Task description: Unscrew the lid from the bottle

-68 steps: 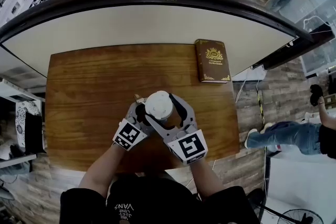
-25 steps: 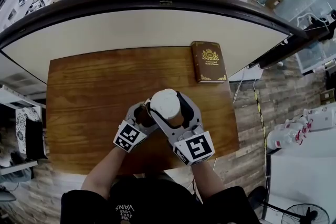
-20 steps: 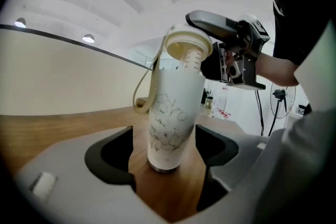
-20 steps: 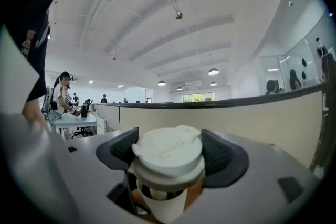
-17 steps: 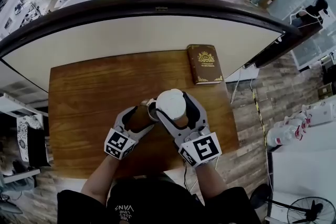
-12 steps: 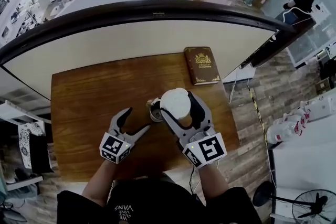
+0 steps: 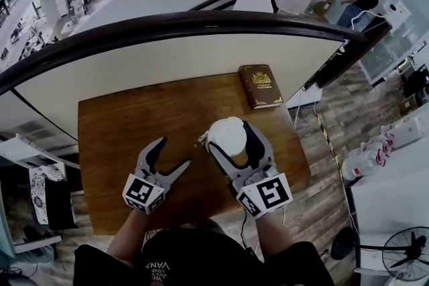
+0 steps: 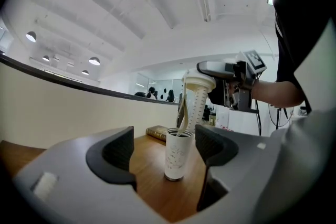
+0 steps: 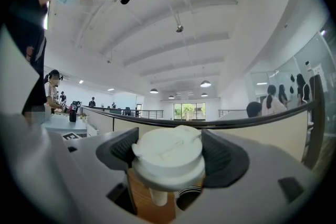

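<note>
Left claw point(image 7: 173, 152) had released and pulled back in the head view, jaws apart, empty; right claw point(image 7: 232, 138) gripped the lid point(image 7: 226, 134) above the counter point(image 7: 120, 137). In the left gripper view we saw the bottle point(image 8: 175, 157) standing open on the counter, lid with its strainer point(image 8: 195, 110) raised above it. Right gripper view: jaws clenched on lid. We judged unscrewing done.

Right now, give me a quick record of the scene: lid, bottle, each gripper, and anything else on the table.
lid: off the bottle, held above it, strainer tube hanging beneath
bottle: upright on the table, open, nothing gripping it
right gripper: shut on the lid
left gripper: open, empty, apart from the bottle
other: brown book near the table's far right corner
</note>
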{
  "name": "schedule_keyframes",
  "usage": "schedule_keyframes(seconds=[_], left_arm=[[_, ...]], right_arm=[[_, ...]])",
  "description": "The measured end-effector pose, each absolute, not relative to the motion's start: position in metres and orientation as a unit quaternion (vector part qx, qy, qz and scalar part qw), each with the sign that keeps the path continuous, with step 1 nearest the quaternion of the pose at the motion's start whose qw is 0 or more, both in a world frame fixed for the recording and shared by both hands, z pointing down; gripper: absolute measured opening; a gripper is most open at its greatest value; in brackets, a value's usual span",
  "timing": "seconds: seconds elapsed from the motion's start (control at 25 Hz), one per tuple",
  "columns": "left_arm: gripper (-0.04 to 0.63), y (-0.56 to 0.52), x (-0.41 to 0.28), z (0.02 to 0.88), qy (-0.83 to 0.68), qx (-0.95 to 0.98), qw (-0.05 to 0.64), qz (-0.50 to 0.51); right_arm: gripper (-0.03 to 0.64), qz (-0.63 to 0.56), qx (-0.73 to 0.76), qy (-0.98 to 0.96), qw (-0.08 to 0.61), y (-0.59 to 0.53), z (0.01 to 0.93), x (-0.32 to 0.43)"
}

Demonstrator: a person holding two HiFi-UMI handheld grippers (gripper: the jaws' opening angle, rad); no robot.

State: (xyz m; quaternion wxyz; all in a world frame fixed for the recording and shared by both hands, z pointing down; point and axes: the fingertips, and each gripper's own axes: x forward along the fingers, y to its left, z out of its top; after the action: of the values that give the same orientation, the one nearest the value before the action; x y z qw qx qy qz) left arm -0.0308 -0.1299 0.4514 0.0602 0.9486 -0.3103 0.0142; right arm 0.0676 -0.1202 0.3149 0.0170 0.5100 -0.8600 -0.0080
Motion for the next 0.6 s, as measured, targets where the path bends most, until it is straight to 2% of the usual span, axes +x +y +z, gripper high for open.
schedule_keyframes(seconds=[0.16, 0.6], left_arm=[[0.354, -0.12, -0.06, 0.44, -0.309, 0.95, 0.053, 0.005], [0.188, -0.095, -0.129, 0.42, -0.324, 0.945, 0.046, -0.014]], right_arm=[[0.344, -0.003, 0.512, -0.858, 0.022, -0.112, 0.322, 0.04], [0.343, 0.004, 0.535, -0.845, 0.011, -0.088, 0.334, -0.007]])
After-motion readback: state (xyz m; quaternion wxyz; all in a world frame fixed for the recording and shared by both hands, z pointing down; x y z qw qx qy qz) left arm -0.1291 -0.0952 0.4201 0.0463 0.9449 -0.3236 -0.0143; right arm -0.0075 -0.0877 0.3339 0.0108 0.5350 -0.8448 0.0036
